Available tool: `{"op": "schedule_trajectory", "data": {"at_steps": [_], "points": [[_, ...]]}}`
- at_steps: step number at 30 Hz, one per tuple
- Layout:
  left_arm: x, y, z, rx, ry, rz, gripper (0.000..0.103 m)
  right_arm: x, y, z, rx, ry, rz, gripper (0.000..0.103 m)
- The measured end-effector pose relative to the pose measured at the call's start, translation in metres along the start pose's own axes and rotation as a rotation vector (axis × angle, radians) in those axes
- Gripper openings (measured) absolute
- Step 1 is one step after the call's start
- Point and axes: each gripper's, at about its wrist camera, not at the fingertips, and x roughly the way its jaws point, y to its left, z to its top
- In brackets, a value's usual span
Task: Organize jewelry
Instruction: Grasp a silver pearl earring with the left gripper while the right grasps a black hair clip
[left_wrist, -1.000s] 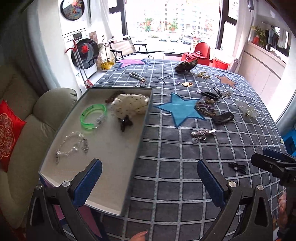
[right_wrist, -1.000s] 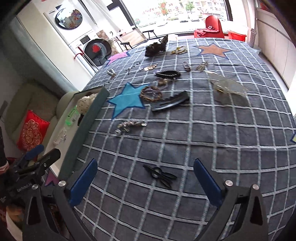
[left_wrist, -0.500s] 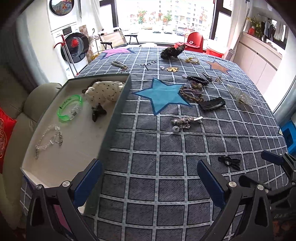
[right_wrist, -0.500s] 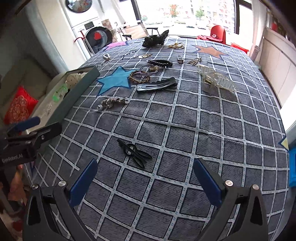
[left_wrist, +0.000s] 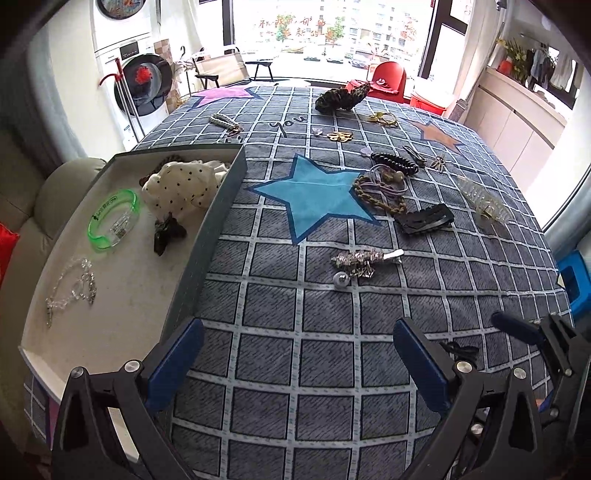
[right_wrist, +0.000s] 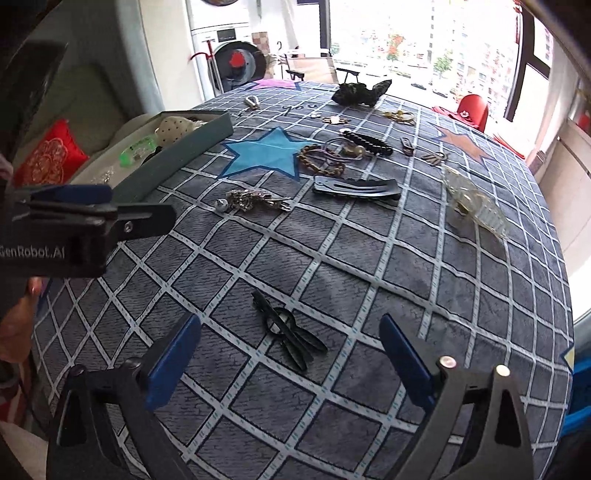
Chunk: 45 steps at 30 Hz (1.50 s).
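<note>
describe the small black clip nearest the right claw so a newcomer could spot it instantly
Start at the blue star on the grey checked cloth, then come toward the near edge, to between the open right claw's blue fingers. The small black clip lies flat there, alone. Unlike the long dark hair clip by the star, it is thin, with a ring middle and splayed prongs.

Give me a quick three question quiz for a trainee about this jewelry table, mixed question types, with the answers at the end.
1. True or false: the green bangle lies inside the box.
2. The small black hair clip lies between the fingers of which gripper? A) left gripper B) right gripper
3. Fill in: the star nearest the box is ____.

Key: 1 true. 2 B; its jaws have just been closing, pads not yet touching the clip. 3 blue, the blue star.
</note>
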Motion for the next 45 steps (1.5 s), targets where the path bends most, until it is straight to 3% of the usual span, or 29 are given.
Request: {"op": "schedule_trajectory", "data": {"at_steps": [2,6,9,12,14,16,21,25,30,34,38,39,45], "points": [[0.004,-0.003,0.004,0.010,0.004,-0.006,0.103,0.006,0.003,0.001,-0.016,0.006,0.004,0.079],[0.014,-0.010,0.010,0.031,0.013,-0.014,0.103,0.009,0.007,0.003,-0.035,-0.008,-0.013,0.069],[0.025,-0.015,0.014,0.045,0.039,-0.023,0.091,0.009,0.007,0.004,-0.039,-0.023,-0.024,0.055],[0.037,-0.018,0.015,0.044,0.063,-0.030,0.091,0.008,0.004,0.003,-0.029,-0.032,-0.035,0.039],[0.043,-0.021,0.016,0.047,0.074,-0.035,0.087,0.007,0.000,0.003,-0.015,-0.034,-0.046,0.020],[0.049,-0.025,0.017,0.053,0.088,-0.040,0.082,0.005,-0.006,0.002,0.010,-0.031,-0.053,0.010],[0.056,-0.036,0.023,0.080,0.077,-0.040,0.082,0.000,-0.022,-0.003,0.071,-0.021,-0.065,0.009],[0.057,-0.044,0.027,0.105,0.067,-0.038,0.064,-0.004,-0.028,-0.007,0.094,-0.024,-0.059,0.009],[0.055,-0.045,0.026,0.110,0.063,-0.043,0.052,-0.004,-0.029,-0.008,0.105,-0.027,-0.055,0.009],[0.052,-0.044,0.025,0.108,0.063,-0.047,0.031,-0.004,-0.030,-0.009,0.111,-0.029,-0.053,0.009],[0.048,-0.043,0.022,0.104,0.051,-0.061,0.026,-0.005,-0.030,-0.009,0.119,-0.029,-0.051,0.009],[0.047,-0.043,0.021,0.106,0.048,-0.063,0.011,-0.006,-0.031,-0.010,0.123,-0.027,-0.050,0.009],[0.039,-0.039,0.010,0.082,0.050,-0.085,0.011,-0.010,-0.034,-0.014,0.150,-0.017,-0.035,0.009]]}}
